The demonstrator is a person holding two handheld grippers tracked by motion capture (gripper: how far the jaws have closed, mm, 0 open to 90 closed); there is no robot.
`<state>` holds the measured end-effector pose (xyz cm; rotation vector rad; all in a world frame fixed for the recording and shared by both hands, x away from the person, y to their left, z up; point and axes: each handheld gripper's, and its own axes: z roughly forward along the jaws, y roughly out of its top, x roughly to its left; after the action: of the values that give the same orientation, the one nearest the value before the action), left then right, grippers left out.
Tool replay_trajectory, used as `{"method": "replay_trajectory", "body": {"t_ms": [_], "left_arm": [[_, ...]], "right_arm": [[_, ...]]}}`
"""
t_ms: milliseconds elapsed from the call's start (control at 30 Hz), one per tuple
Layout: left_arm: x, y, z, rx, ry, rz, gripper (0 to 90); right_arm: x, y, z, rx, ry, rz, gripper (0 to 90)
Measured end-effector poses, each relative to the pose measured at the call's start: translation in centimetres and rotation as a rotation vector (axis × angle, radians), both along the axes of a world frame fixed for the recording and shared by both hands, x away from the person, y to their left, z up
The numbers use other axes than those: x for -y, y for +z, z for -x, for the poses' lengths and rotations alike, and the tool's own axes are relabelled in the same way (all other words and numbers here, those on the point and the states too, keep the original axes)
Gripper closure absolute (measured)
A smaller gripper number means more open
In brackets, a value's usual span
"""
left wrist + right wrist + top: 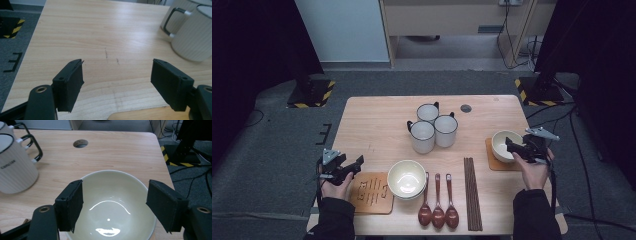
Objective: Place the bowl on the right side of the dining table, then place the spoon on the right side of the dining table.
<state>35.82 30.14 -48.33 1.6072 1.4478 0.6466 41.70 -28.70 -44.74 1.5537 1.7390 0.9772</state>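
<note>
- My right gripper hangs spread wide above the cream ceramic bowl, which sits on a wooden coaster near the table's right edge.
- My left gripper is spread too, over bare light wooden table.

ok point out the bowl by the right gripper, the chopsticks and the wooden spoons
bowl (pixel 503 144), high view, inner wall
chopsticks (pixel 471 192), high view, middle of the bundle
wooden spoons (pixel 438 216), high view, middle spoon's bowl

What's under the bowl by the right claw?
A wooden coaster lies under the cream bowl; its near-left part shows, the rest is covered by the bowl. The right claw is open over the empty bowl.
</note>
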Motion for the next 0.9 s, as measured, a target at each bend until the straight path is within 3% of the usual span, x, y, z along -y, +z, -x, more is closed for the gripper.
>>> {"method": "replay_trajectory", "body": {"t_ms": [433, 900], "left_arm": [[1.2, 2.6, 0.9, 0.069, -0.056, 0.053, 25.2], [4.2, 5.4, 1.2, 0.123, -0.133, 0.061, 24.4]], "right_arm": [[-1.6, 1.4, 1.0, 0.026, 0.080, -0.020, 24.5], [-2.3, 1.7, 1.5, 0.021, 0.121, -0.024, 23.6]]}}
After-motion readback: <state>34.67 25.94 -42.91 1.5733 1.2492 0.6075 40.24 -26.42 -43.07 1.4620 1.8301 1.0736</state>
